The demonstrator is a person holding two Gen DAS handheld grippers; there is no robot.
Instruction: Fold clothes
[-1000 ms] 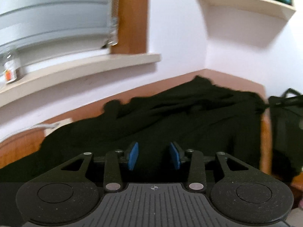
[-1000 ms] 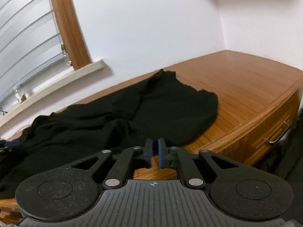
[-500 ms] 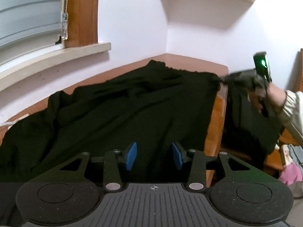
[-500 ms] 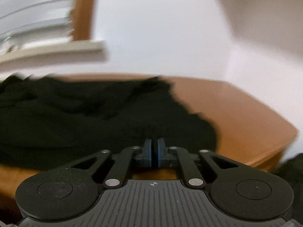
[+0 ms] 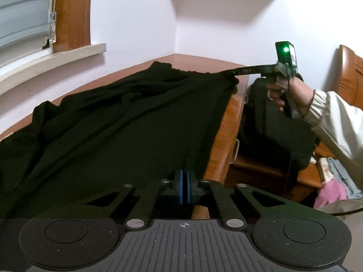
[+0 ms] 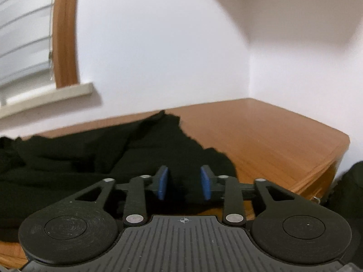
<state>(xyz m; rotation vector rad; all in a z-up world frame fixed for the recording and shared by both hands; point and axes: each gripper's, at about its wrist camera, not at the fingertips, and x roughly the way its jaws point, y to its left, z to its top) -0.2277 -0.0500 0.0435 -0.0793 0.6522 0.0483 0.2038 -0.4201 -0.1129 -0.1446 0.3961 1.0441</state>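
Observation:
A black garment (image 5: 124, 124) lies spread and wrinkled over a wooden desk (image 5: 226, 131). My left gripper (image 5: 183, 185) sits at the garment's near edge by the desk's right rim, its blue pads pressed together with the cloth's hem pinched between them. At the far right corner of the garment is my right gripper (image 5: 231, 73), held by a hand (image 5: 281, 90) in a pale sleeve. In the right wrist view, my right gripper (image 6: 183, 181) has its jaws opening. The garment (image 6: 90, 158) lies between the pads but they do not press on it.
Bare desk top (image 6: 261, 136) stretches to the right of the cloth, up to the corner of the white walls. A window sill (image 5: 52, 61) runs along the left wall. A black bag (image 5: 272, 131) stands beside the desk, and pink clothes (image 5: 331, 192) lie lower right.
My left gripper swung right along the desk and its jaws closed on the garment's near edge. The right jaws, nearly shut before, have spread apart over the far corner.

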